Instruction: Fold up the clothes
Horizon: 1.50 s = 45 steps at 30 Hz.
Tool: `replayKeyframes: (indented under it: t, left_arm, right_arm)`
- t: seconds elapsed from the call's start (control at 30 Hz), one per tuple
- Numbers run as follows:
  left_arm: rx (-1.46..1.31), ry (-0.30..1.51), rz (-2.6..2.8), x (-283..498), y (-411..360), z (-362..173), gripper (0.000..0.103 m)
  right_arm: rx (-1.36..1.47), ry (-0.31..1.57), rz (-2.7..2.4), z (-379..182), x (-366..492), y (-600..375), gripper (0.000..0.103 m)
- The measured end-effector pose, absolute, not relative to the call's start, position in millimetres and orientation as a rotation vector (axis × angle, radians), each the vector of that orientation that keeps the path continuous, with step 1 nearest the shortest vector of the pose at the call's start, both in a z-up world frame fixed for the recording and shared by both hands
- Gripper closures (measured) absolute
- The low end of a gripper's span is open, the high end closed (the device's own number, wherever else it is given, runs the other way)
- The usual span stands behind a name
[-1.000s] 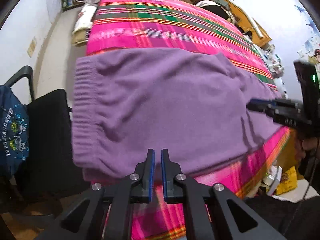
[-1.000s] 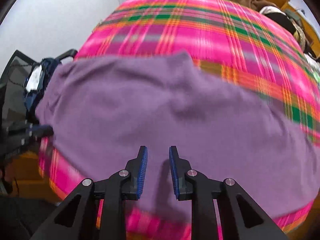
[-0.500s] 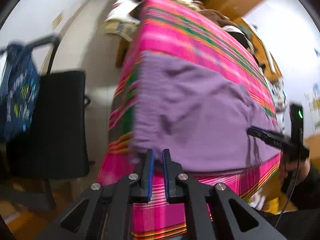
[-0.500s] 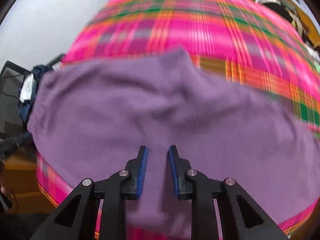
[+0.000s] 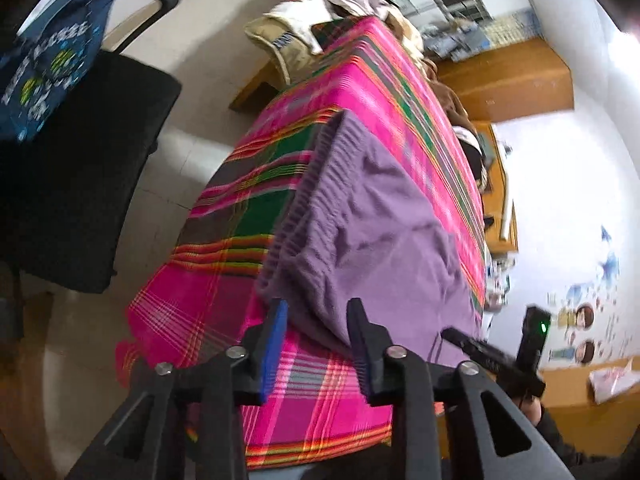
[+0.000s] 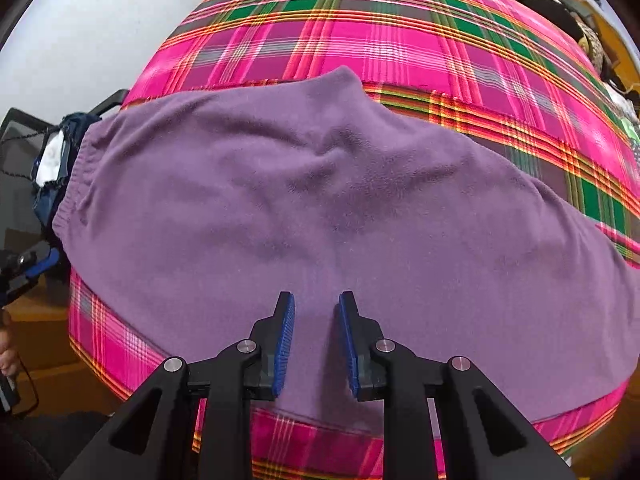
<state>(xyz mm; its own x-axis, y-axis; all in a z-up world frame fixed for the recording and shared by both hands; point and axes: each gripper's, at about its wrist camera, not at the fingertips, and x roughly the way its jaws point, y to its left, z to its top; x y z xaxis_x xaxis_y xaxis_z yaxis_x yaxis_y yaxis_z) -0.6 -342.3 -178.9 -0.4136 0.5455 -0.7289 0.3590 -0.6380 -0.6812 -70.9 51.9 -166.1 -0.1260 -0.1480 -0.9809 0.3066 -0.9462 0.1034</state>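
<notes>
A purple knitted garment (image 5: 380, 240) lies spread flat on a bed with a pink plaid sheet (image 5: 200, 312), its ribbed hem along the bed's left edge. My left gripper (image 5: 316, 320) hangs at the garment's near hem corner. Its jaws are opening, and the corner shows between the fingertips without being pinched. In the right wrist view the garment (image 6: 320, 200) fills the middle. My right gripper (image 6: 316, 312) points down over its near edge, jaws parted, nothing gripped. The right gripper (image 5: 492, 356) also shows at the left view's lower right, and the left gripper (image 6: 28, 268) at the right view's left edge.
A black office chair (image 5: 80, 160) with a blue bag (image 5: 48, 60) on its back stands left of the bed. Piled clothes and pillows (image 5: 296, 36) lie at the bed's far end. Wooden furniture (image 5: 508, 76) lines the far side. Plaid sheet (image 6: 360, 40) lies bare beyond the garment.
The left gripper has swung round to the garment's hem corner at the bed's edge while rolling, and its jaws have gone from shut to parted. The right gripper has stayed in place.
</notes>
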Motion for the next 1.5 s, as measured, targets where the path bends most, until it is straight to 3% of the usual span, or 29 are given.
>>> replayKeyframes:
  t: [0.67, 0.9, 1.1, 1.17, 1.23, 1.5]
  left_arm:
    - [-1.627, -1.403, 2.188, -4.1, -341.9, -196.3, 0.069]
    - [-1.585, -1.428, 2.197, -11.7, -338.3, -196.0, 0.061]
    - [-1.573, -1.490, 2.194, -12.2, -338.8, -198.6, 0.061]
    - [-1.550, -1.511, 2.202, -9.9, -339.4, -198.5, 0.064]
    - [-1.551, -1.511, 2.222, -7.3, -339.9, -198.9, 0.080]
    - [-1.506, -1.483, 2.246, -5.4, -340.6, -187.9, 0.086]
  right_arm:
    - [1.847, 0.264, -2.132, -168.9, -102.5, 22.7, 0.079]
    - [1.842, 0.292, -2.122, -168.2, -116.6, 8.3, 0.079]
    - [1.844, 0.301, -2.121, -165.7, -122.0, 6.6, 0.079]
    - [1.840, 0.306, -2.120, -164.9, -125.9, 3.2, 0.079]
    - [1.833, 0.310, -2.123, -163.4, -129.7, 0.0, 0.079]
    - [1.819, 0.278, -2.135, -154.2, -116.0, 9.7, 0.079]
